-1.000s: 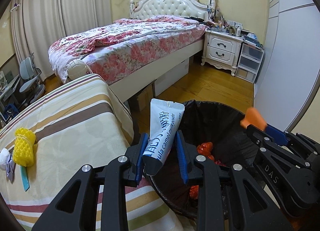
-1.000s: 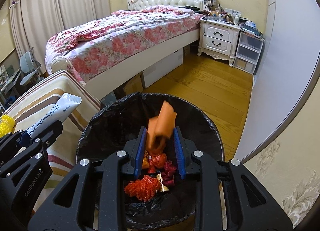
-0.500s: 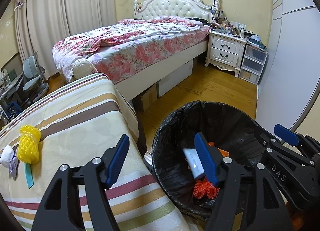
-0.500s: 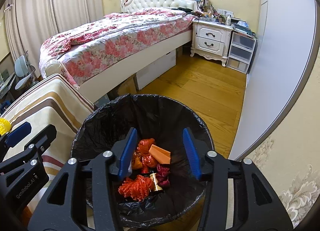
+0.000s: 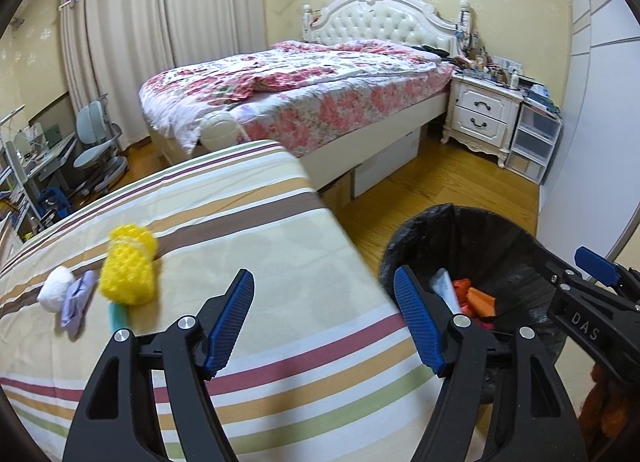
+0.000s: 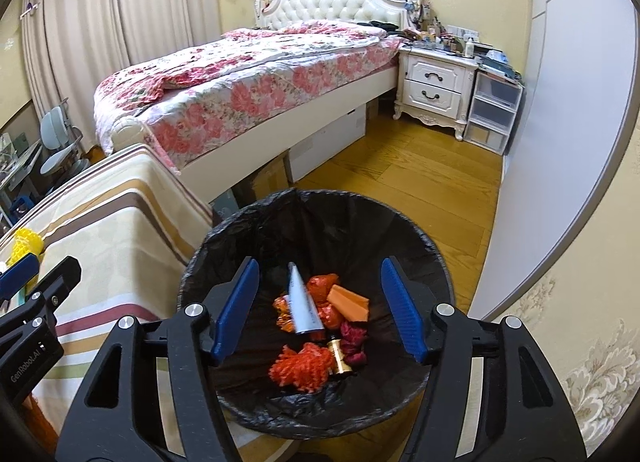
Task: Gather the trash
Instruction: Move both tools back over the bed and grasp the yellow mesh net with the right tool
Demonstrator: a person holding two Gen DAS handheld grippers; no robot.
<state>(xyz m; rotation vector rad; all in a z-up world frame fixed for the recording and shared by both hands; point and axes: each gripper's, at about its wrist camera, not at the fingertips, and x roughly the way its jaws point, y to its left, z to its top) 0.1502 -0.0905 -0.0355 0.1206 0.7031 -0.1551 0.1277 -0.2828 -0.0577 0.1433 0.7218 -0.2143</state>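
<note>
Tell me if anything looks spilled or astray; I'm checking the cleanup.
Nothing spilled: the sachet and orange scraps lie inside the bin. A yellow sponge and white wad remain on the striped cover.

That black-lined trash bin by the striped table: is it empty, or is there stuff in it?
Not empty. The trash bin holds a white sachet, an orange wrapper and red and orange scraps on its bottom, well below the rim.

1. A bed with a pink floral quilt (image 5: 320, 89) and a white tufted headboard (image 6: 336, 1) stands against the yellow wallpapered wall.
2. A white two-drawer nightstand (image 6: 434, 87) sits beside it, touching clear plastic drawers (image 6: 494, 109).
3. Cream pleated curtains (image 5: 160, 33) hang at the left.
4. Grey desk chairs (image 5: 96, 141) stand near them on the wooden floor (image 6: 420, 189).
</note>
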